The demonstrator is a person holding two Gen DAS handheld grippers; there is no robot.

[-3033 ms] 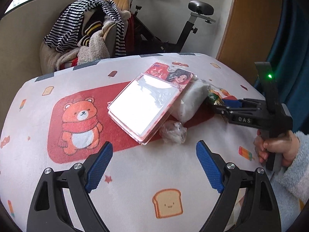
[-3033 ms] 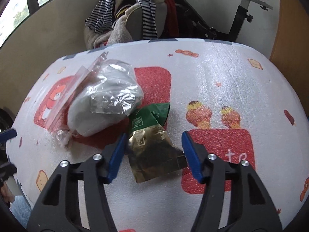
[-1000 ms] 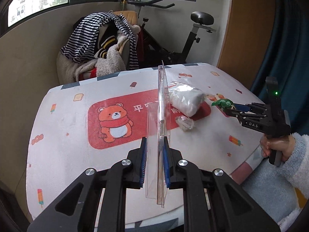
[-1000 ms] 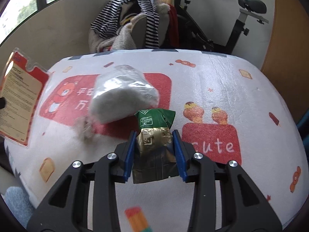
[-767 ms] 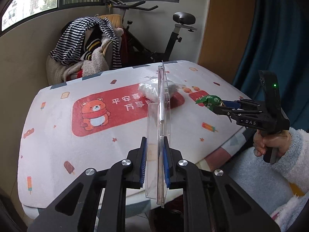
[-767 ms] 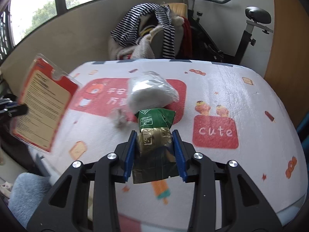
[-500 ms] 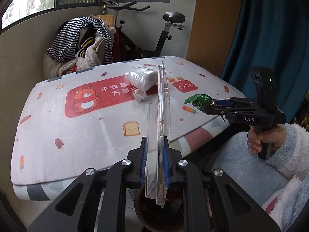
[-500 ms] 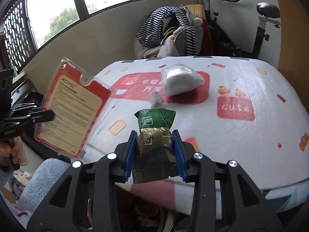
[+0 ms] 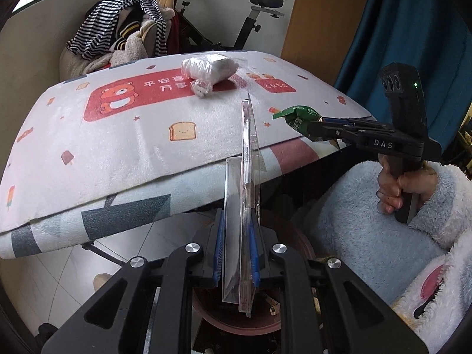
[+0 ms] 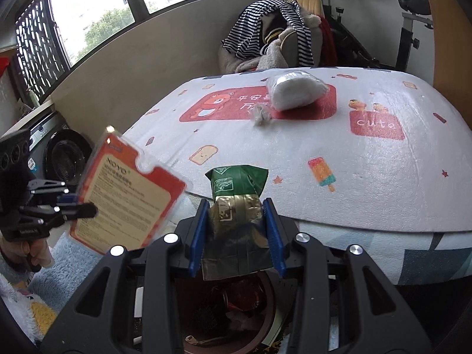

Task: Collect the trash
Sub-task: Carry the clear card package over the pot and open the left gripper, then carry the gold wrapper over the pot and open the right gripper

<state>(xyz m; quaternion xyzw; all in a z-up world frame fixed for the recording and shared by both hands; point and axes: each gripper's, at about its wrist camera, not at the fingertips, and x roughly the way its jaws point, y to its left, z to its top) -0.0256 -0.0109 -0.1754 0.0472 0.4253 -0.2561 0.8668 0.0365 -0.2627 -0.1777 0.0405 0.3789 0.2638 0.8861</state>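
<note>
My left gripper (image 9: 237, 247) is shut on a flat clear plastic blister pack (image 9: 246, 194), seen edge-on; its red printed card back (image 10: 126, 194) shows in the right wrist view, held by the left gripper (image 10: 85, 206). My right gripper (image 10: 237, 230) is shut on a crumpled green and gold wrapper (image 10: 236, 203); the wrapper (image 9: 298, 116) and right gripper (image 9: 321, 131) also show at the right of the left wrist view. Both pieces hang off the table's front edge, above a round brown bin (image 10: 265, 321), whose rim (image 9: 298, 242) holds some trash.
On the cartoon-print tablecloth (image 9: 118, 153) lie a white bundle in clear plastic (image 9: 211, 67) and a small crumpled scrap (image 9: 202, 88). A person in a fluffy pale-blue robe (image 9: 368, 236) sits at the right. A chair with striped clothes (image 10: 274, 35) and an exercise bike stand behind.
Both grippers have drawn back from the table top and past its front edge with their loads still gripped. The bin has come into view beneath them.
</note>
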